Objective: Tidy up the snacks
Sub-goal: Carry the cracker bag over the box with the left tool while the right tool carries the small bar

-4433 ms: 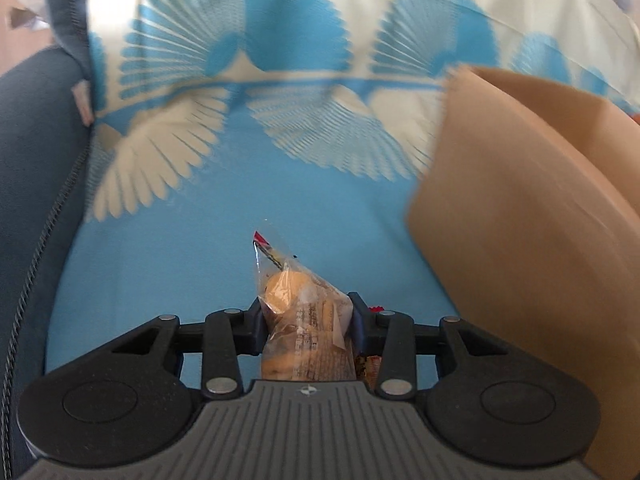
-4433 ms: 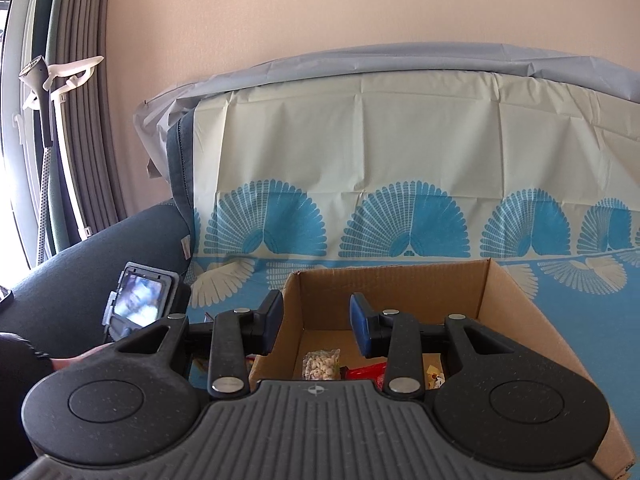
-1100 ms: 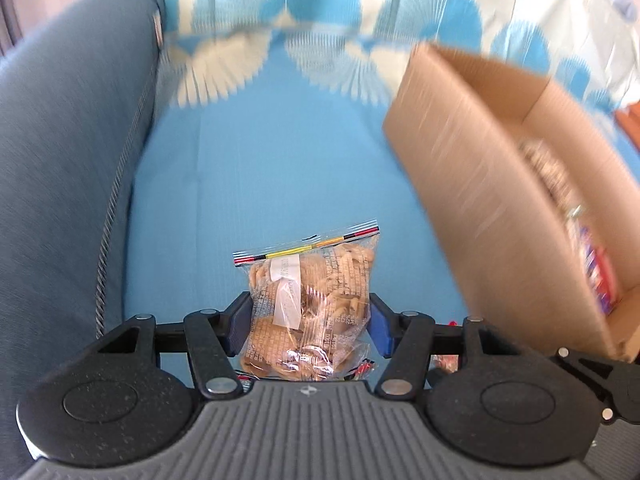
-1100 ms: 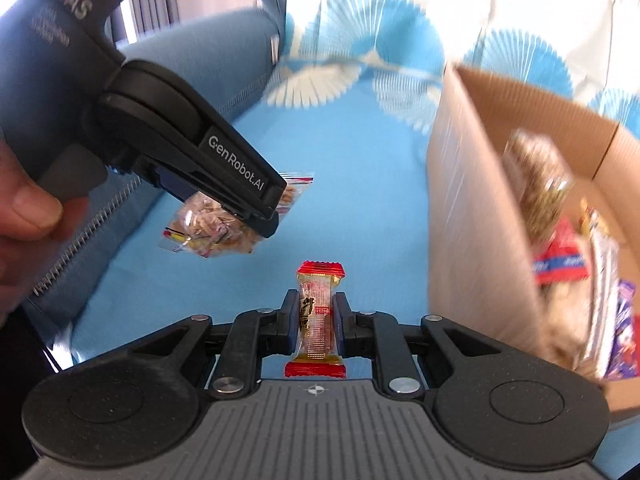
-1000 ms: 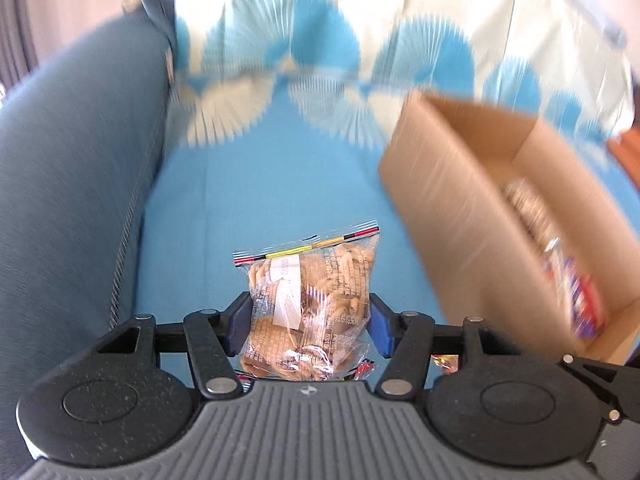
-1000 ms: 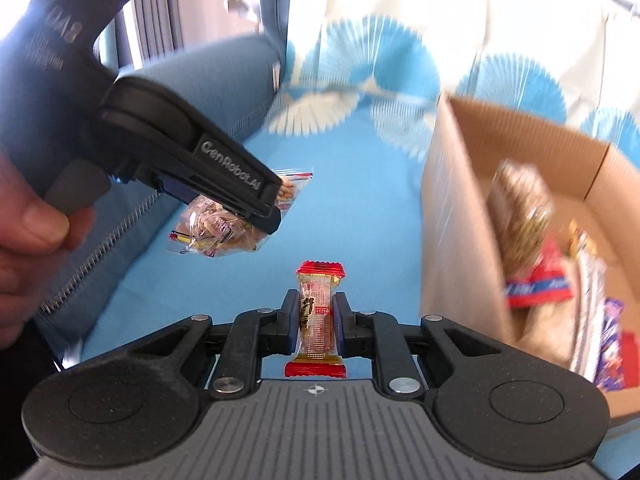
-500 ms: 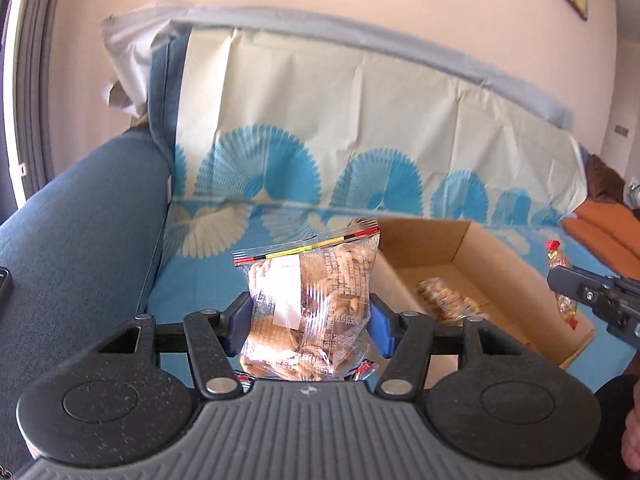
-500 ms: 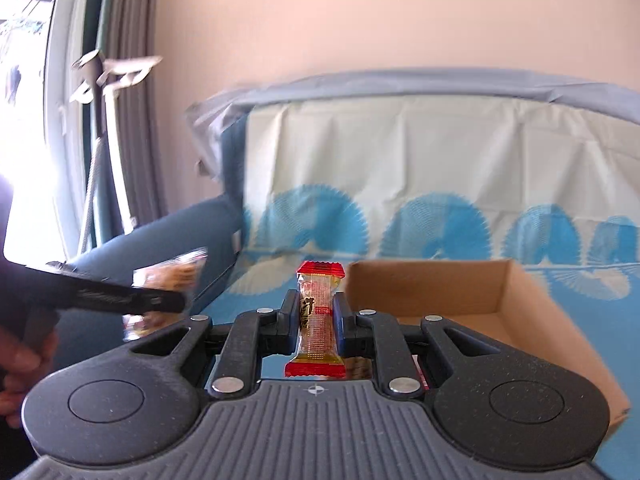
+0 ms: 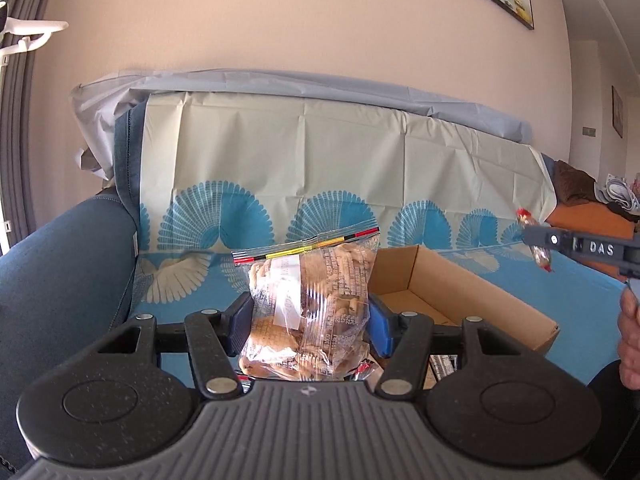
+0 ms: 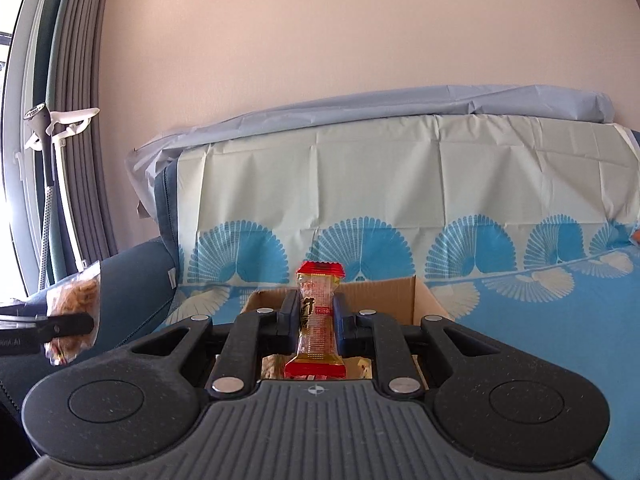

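My left gripper (image 9: pixel 310 312) is shut on a clear zip bag of brown crackers (image 9: pixel 308 304) and holds it upright in the air. My right gripper (image 10: pixel 316 312) is shut on a small snack bar in a clear wrapper with red ends (image 10: pixel 318 320). The open cardboard box (image 9: pixel 460 292) stands on the blue sofa seat, below and beyond both grippers. In the right wrist view its back wall (image 10: pixel 384 296) shows behind the bar. The right gripper with its bar (image 9: pixel 536 240) shows at the right of the left wrist view; the bag (image 10: pixel 74 304) shows at the left of the right wrist view.
The sofa (image 9: pixel 60 264) has a dark blue arm on the left and a cream-and-blue fan-print cover (image 10: pixel 440 216) over back and seat. A wall rises behind. A curtain and a white stand (image 10: pixel 60 128) are at the far left. An orange cushion (image 9: pixel 580 220) lies far right.
Both grippers have lifted and tilted up from looking down at the seat and box to looking level at the sofa back. Each still holds its snack.
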Demonstrator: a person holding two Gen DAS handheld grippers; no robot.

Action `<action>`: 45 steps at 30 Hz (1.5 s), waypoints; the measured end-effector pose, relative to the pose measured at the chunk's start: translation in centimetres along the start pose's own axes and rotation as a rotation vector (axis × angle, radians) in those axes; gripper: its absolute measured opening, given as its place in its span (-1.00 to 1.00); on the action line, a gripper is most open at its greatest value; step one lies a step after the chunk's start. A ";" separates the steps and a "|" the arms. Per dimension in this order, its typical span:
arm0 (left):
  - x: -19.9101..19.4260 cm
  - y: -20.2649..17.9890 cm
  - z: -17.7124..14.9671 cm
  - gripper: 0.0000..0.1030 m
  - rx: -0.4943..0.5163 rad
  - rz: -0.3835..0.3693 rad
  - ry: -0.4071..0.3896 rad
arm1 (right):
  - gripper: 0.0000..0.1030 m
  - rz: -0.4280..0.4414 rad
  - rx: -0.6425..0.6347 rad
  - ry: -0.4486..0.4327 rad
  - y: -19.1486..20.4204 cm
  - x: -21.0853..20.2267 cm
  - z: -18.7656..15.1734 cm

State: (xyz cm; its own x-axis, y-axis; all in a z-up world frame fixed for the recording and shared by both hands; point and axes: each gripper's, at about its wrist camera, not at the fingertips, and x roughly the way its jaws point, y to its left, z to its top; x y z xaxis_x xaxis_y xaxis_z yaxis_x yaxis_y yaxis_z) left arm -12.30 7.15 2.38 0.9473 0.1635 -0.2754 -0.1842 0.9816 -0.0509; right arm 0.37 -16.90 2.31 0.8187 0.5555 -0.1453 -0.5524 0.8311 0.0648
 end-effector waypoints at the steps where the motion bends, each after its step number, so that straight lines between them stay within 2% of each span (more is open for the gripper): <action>1: 0.1 -0.4 -0.2 0.23 0.007 0.003 0.010 | -0.66 -0.004 -0.020 -0.014 -0.3 0.3 0.1; 3: 0.5 -1.0 -0.7 0.24 0.025 0.004 0.029 | -0.66 -0.019 -0.023 -0.018 -1.5 1.1 -0.5; 6: 0.8 -1.5 -1.0 0.24 0.052 -0.020 0.048 | -0.66 -0.057 0.051 0.016 -3.3 2.3 -1.9; 8: 0.9 -1.5 -1.3 0.24 0.051 -0.013 0.046 | -0.66 -0.046 0.061 -0.027 -3.6 2.2 -1.9; 14: 1.3 -1.3 -1.6 0.24 0.041 0.038 0.066 | -0.66 -0.012 0.084 -0.014 -3.4 2.8 -2.0; 20: 1.5 -1.6 -2.0 0.24 0.005 0.085 0.111 | -0.66 -0.022 0.050 0.013 -3.7 3.8 -3.0; 30: 3.4 -3.6 1.6 0.25 -0.004 0.068 0.101 | -0.66 -0.028 0.079 0.011 -4.5 4.4 -3.0; 45: 9.0 -7.0 5.5 0.26 -0.011 0.034 0.094 | -0.66 -0.043 0.131 0.017 -5.2 5.3 -3.1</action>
State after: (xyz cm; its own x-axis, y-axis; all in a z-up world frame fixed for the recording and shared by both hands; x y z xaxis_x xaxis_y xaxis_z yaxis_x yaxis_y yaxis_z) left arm -1.04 2.32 5.57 0.9118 0.1866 -0.3657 -0.2197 0.9742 -0.0506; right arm 7.06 -18.35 -1.87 0.8378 0.5198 -0.1672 -0.4909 0.8511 0.1860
